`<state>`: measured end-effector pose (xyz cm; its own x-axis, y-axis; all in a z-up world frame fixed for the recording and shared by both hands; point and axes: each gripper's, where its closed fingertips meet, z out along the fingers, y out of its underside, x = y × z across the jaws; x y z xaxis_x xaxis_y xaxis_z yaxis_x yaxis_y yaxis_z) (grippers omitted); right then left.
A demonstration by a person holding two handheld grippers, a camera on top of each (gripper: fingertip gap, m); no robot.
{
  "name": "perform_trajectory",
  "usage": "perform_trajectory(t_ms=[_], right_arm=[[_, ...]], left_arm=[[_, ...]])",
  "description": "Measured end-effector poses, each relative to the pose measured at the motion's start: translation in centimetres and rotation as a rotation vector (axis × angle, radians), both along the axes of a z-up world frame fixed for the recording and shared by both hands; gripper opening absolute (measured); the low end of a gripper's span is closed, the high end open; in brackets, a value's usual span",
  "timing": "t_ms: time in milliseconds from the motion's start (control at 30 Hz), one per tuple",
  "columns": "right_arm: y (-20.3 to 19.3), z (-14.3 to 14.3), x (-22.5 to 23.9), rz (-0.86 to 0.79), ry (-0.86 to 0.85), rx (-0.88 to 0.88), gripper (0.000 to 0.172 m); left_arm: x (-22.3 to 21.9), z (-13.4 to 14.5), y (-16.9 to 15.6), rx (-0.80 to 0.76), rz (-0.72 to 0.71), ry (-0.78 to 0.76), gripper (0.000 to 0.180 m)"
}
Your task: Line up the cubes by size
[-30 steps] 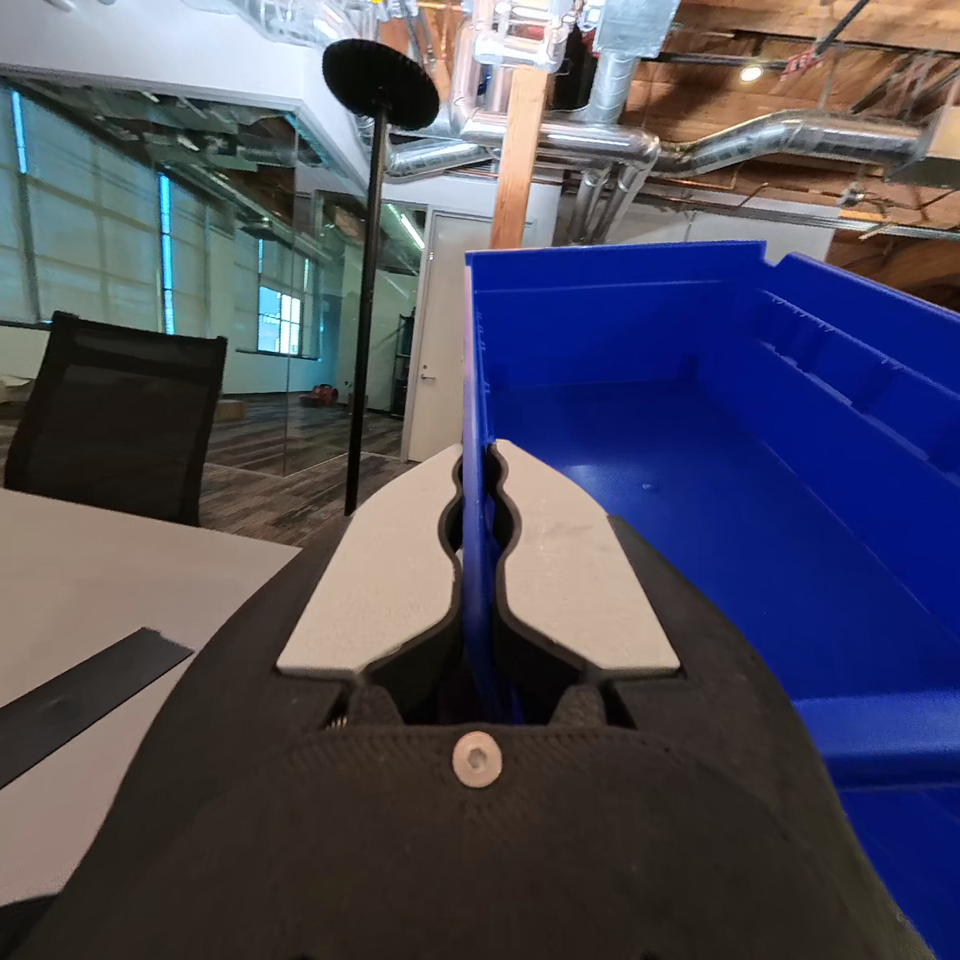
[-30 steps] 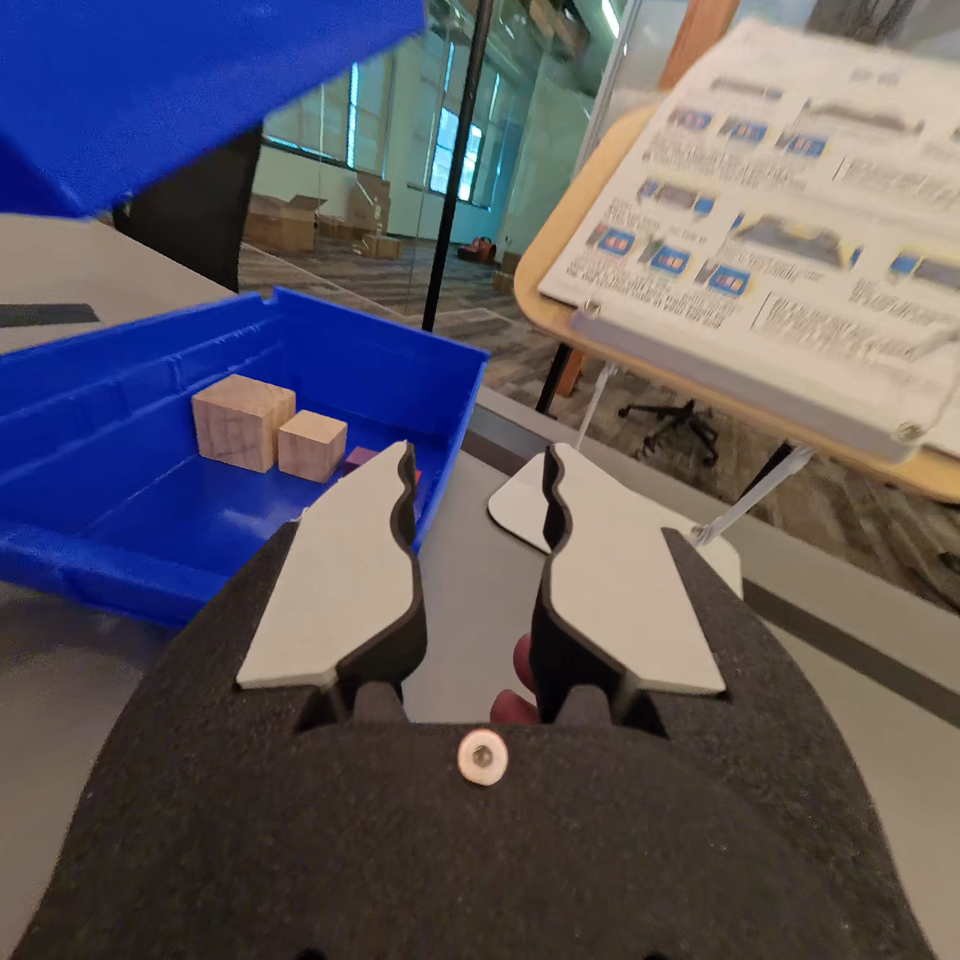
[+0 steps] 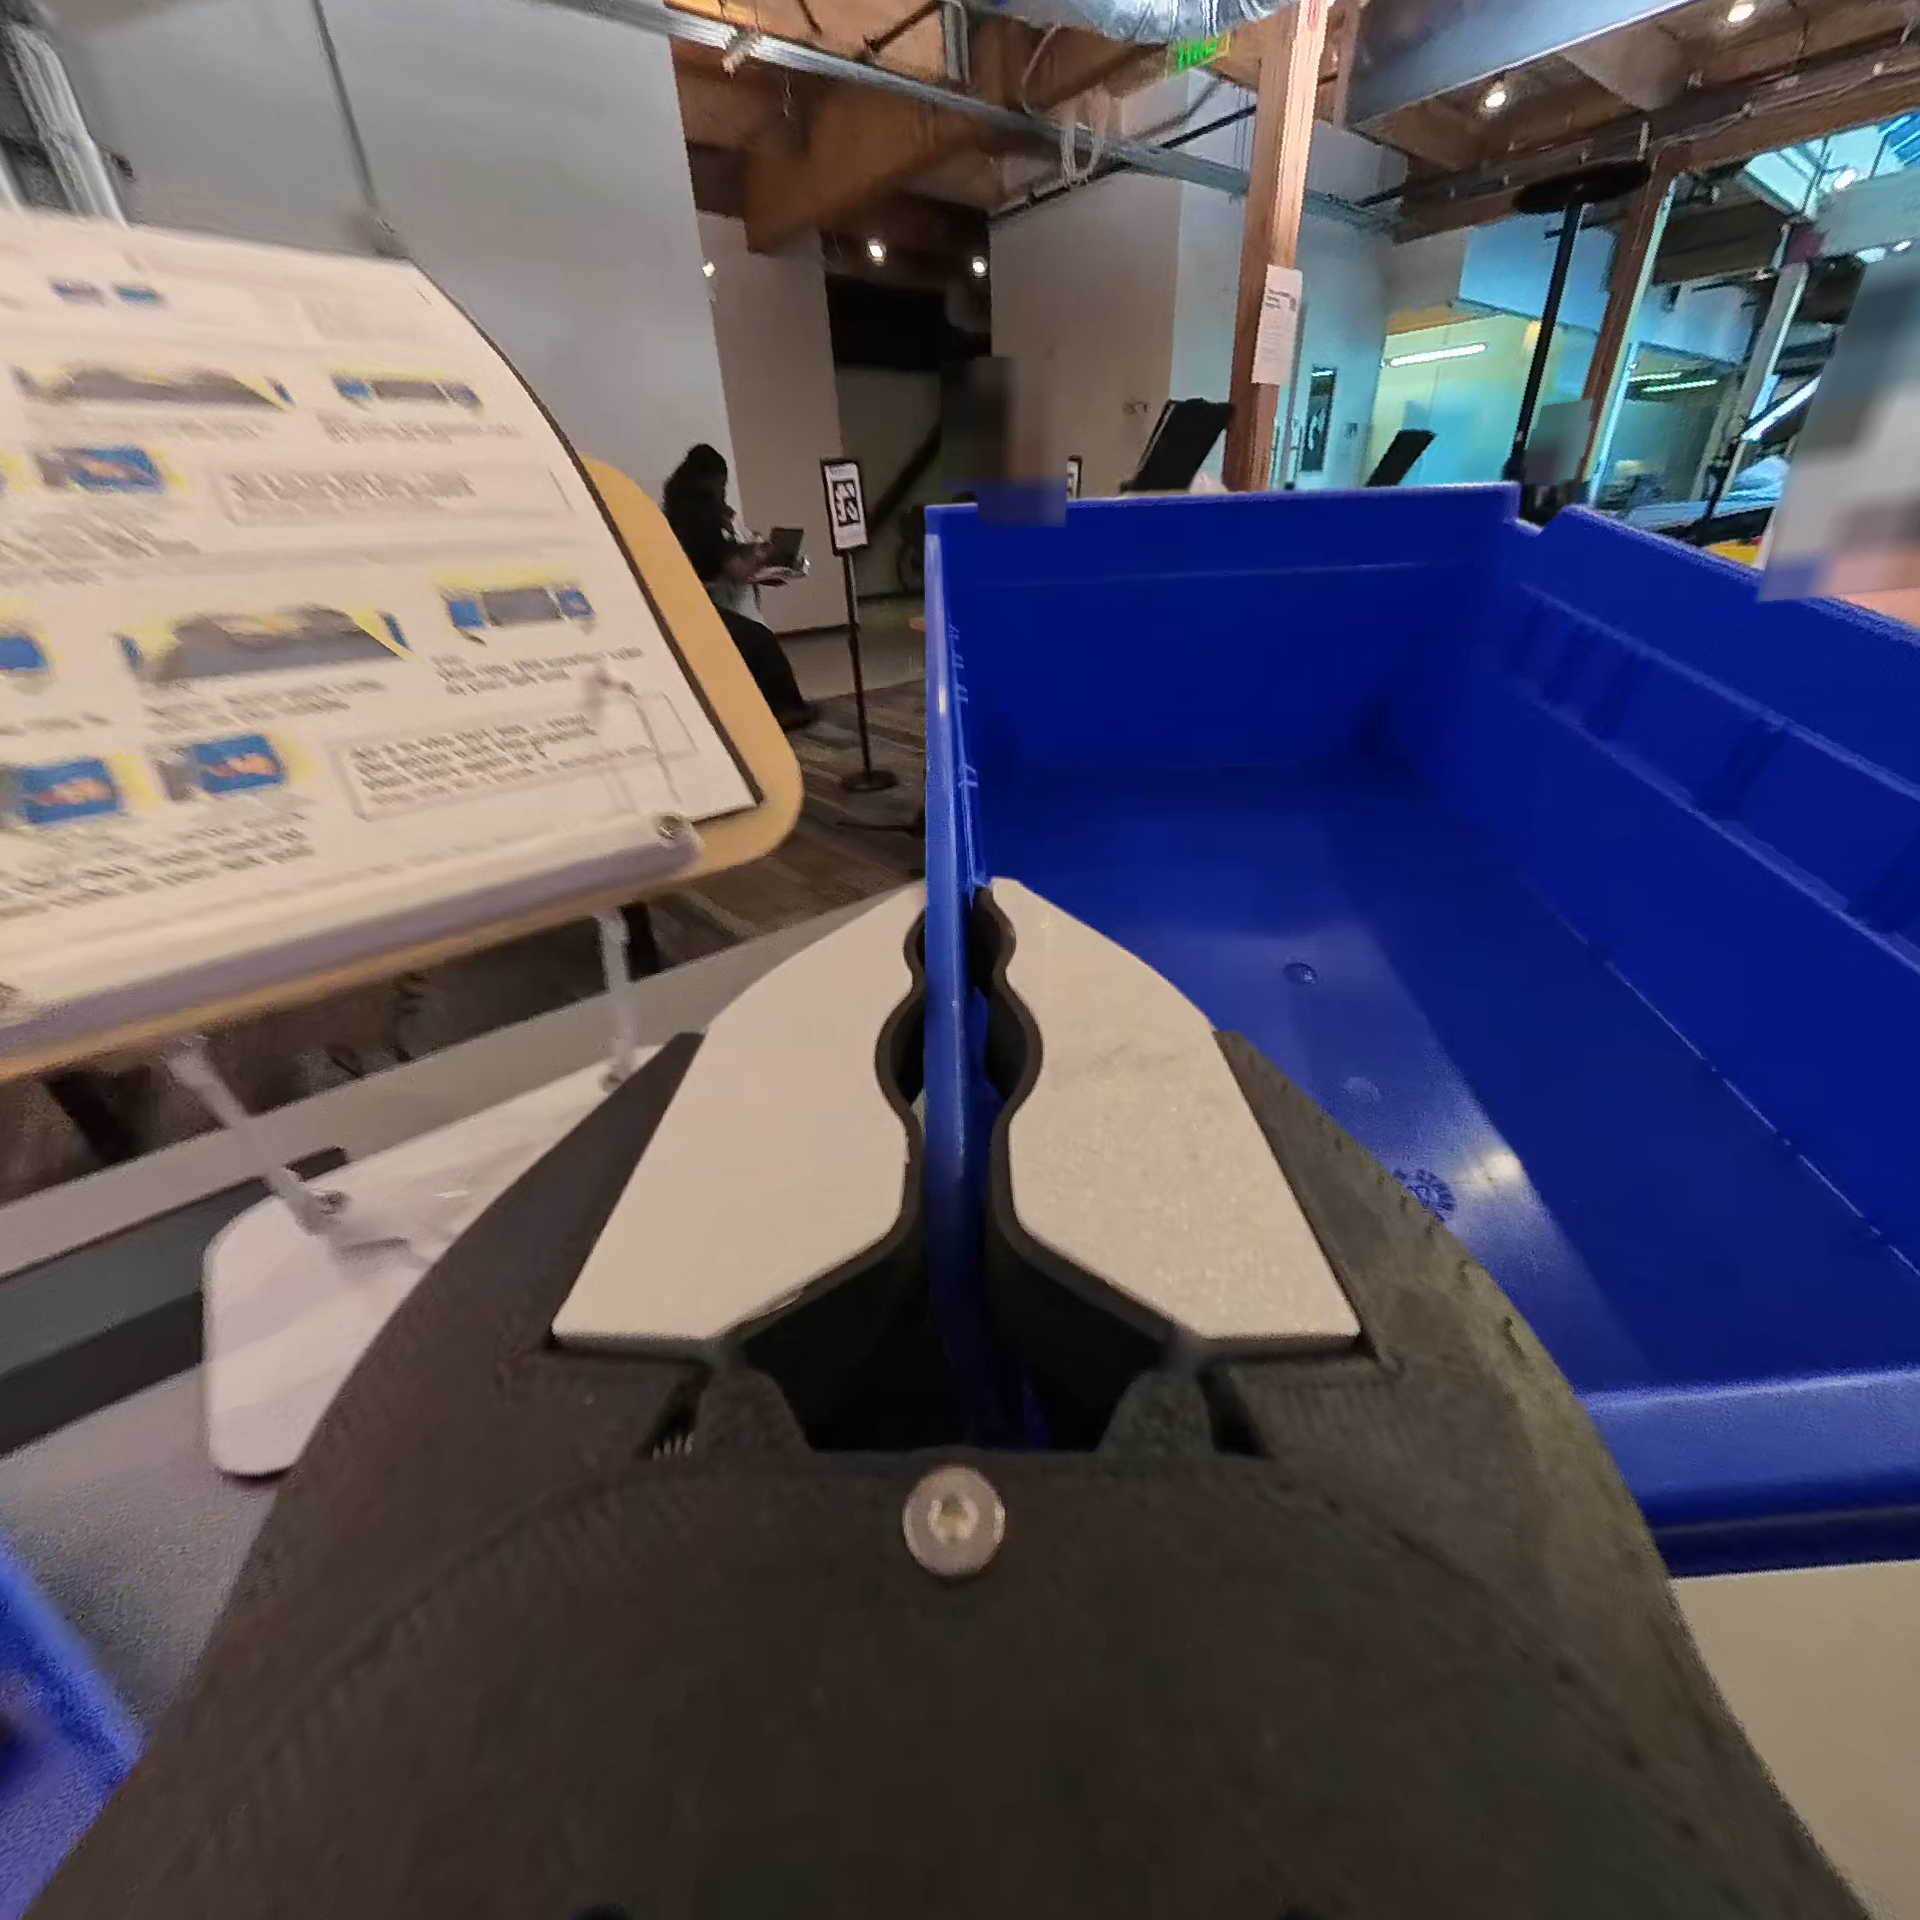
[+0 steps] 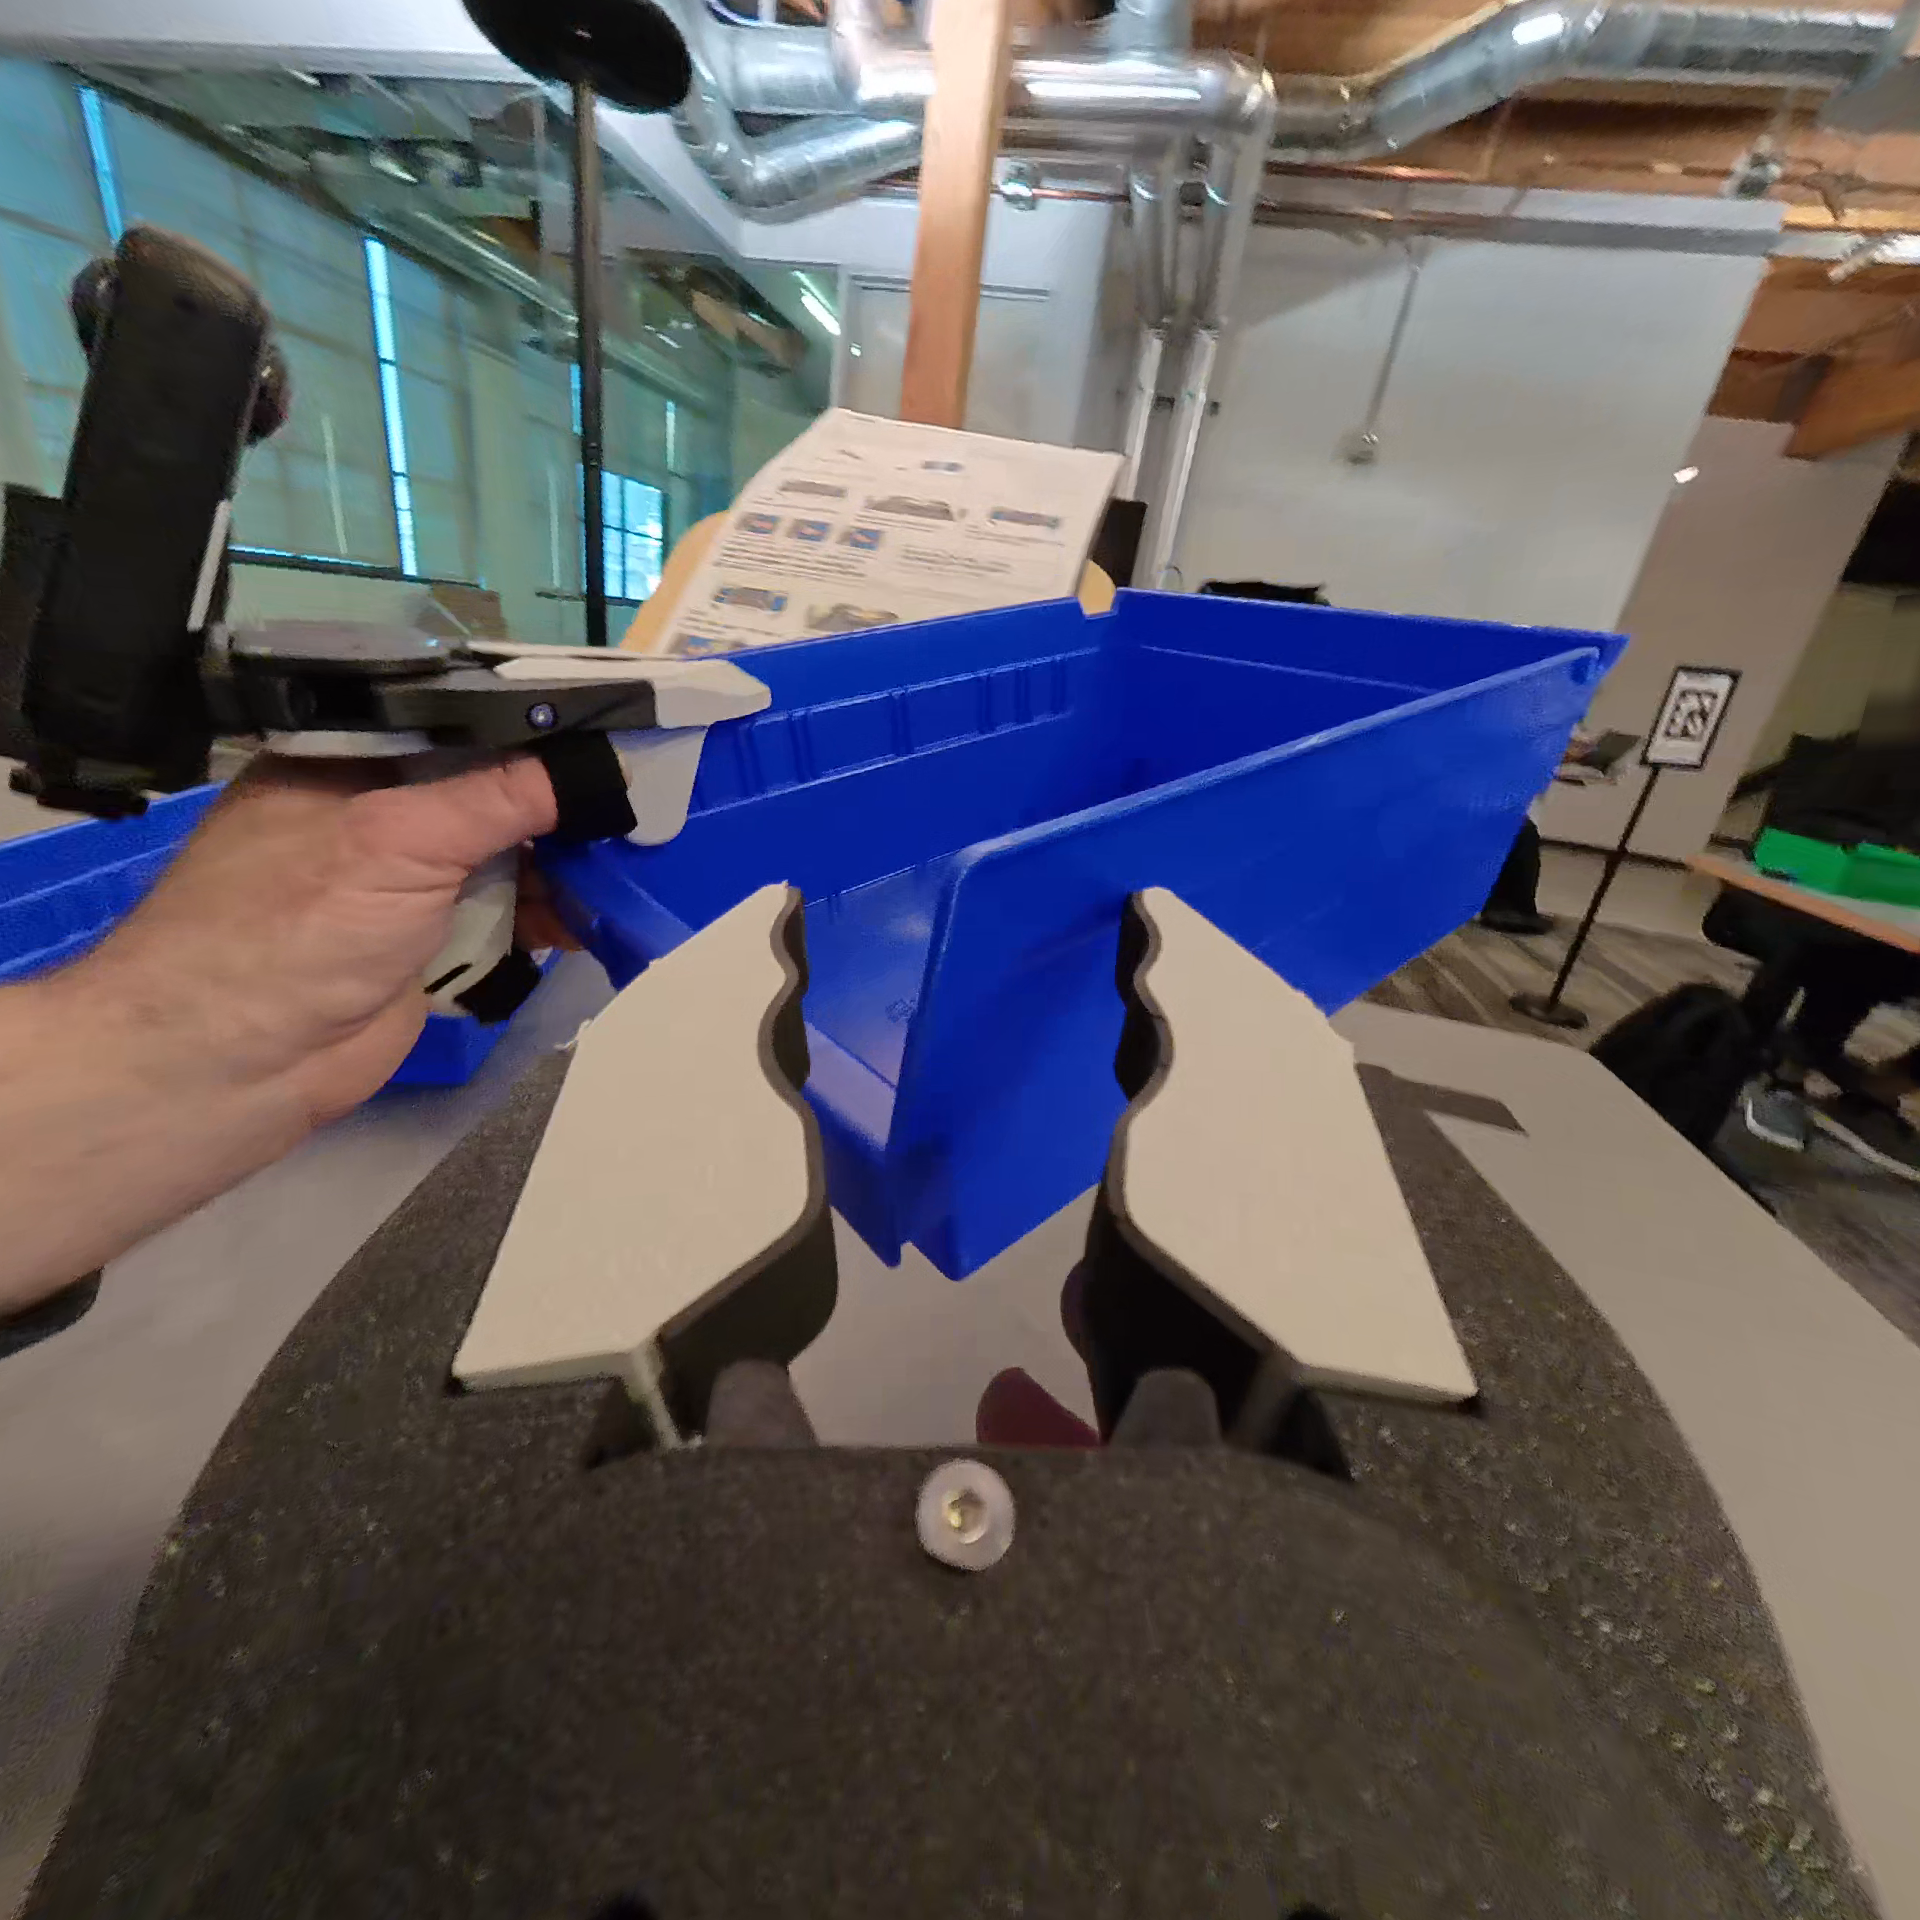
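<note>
Table (image 4: 1558, 1195): flat pale grey top, dark tape strips, fills the lower part of both views. Blue bin (image 4: 1299, 831): smooth glossy moulded plastic, long tray with ribbed side walls and a low front lip, centre of the right wrist view, held up off the table and tilted; nothing visible inside it. Second blue bin (image 4: 62, 883) sits on the table at the left edge of that view, mostly hidden behind the hand. Instruction sheet (image 3: 260, 582) on a tan rounded board with a thin wire stand, upper left of the left wrist view, blurred. Left gripper (image 3: 951, 935): grey flat plates, black wavy rubber pads, nearly closed and pinching the bin's thin side wall, pads pressing on both faces. From the right wrist view the same gripper shows at centre left clamped on the bin's rim, a hand (image 4: 260, 935) around its grip. Right gripper (image 4: 961, 914): wide open, holding nothing, the bin's near corner wall standing between the fingers without touching either pad. Cubes: none visible in either view, so where they are can't be told. Progress, my read: early stage, bin handling only, no row started; the whole sort and line-up by size is left.
</note>
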<state>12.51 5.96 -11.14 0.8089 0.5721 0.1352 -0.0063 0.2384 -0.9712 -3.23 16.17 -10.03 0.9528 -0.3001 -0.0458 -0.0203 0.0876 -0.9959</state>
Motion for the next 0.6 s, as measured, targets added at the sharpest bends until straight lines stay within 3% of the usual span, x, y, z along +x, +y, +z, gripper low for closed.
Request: perform_trajectory(t_ms=[67, 333, 600], right_arm=[[1.0, -1.0, 1.2, -0.039, 0.0, -0.034, 0.051], [4.3, -4.6, 3.7, -0.101, 0.065, -0.175, 0.055], [7.1, -7.2, 5.1, -0.119, 0.114, -0.303, 0.05]], left_arm=[[1.1, -1.5, 0.9, -0.029, -0.008, -0.008, 0.005], [4.1, -7.2, 3.2, -0.134, -0.03, -0.011, 0.006], [5.3, -10.0, 4.6, -0.176, -0.049, -0.013, 0.013]])
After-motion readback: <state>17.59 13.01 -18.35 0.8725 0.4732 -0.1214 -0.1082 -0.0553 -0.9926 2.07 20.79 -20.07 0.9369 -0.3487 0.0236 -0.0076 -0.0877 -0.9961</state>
